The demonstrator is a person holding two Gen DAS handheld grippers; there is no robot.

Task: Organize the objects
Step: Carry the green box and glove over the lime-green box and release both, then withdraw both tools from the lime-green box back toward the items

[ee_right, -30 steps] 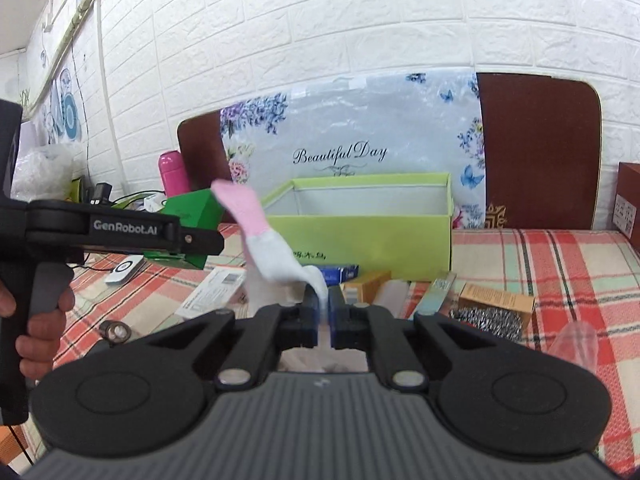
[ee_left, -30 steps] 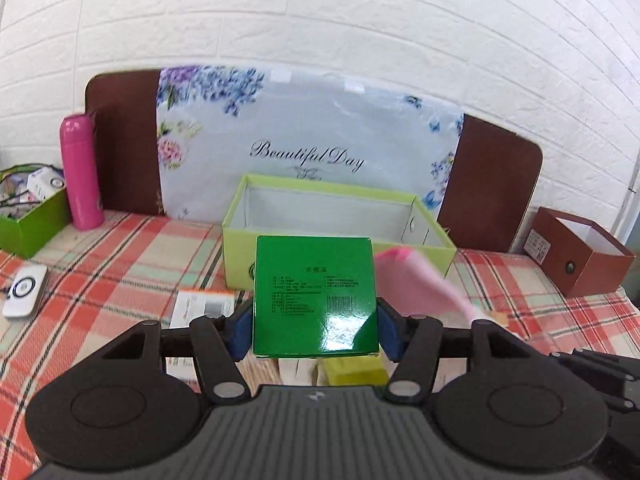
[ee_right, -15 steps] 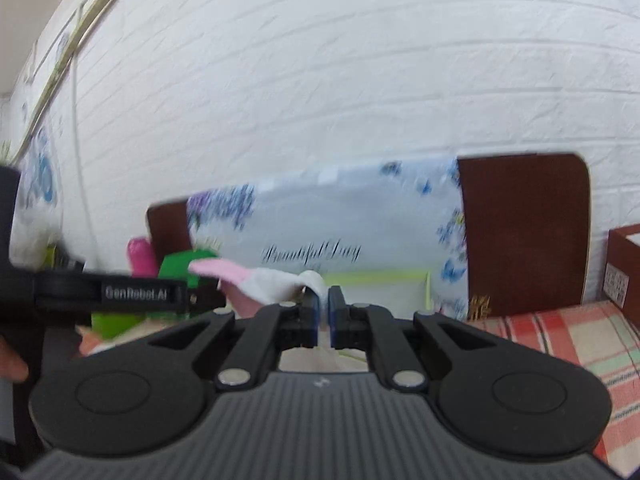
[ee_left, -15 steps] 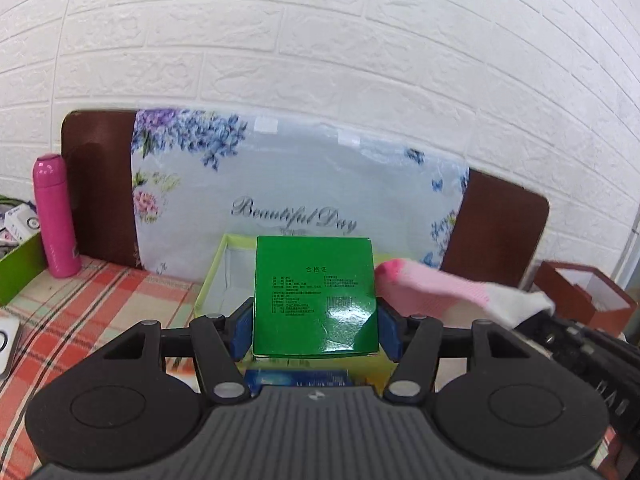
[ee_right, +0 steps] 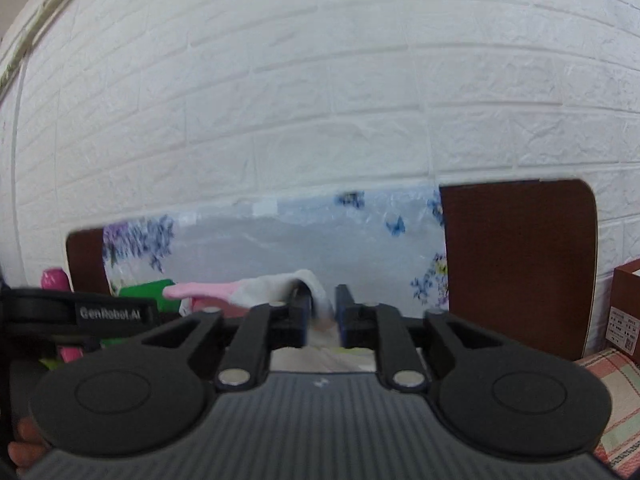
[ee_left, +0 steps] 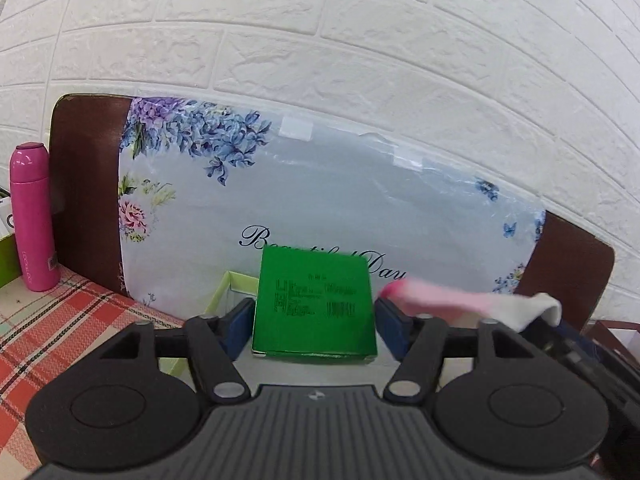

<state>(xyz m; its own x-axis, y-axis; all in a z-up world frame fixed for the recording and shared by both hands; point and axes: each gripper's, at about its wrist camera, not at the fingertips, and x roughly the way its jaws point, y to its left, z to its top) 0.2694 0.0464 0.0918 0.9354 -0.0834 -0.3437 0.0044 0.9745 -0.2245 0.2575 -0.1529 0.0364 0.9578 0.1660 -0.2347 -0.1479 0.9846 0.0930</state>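
Opening left fingers (ee_left: 315, 320) freeing green box (ee_left: 314, 306), opening right fingers (ee_right: 322, 312) loosing pink-white sock (ee_right: 276, 290).

Floral board (ee_left: 328, 184) close ahead

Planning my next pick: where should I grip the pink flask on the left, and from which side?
Grip the pink flask around its straight body, about halfway up, fingers level. It stands upright and slim, so a side grip should suit. Come from the front: the brown board stands close behind it and a green bin sits at its left.
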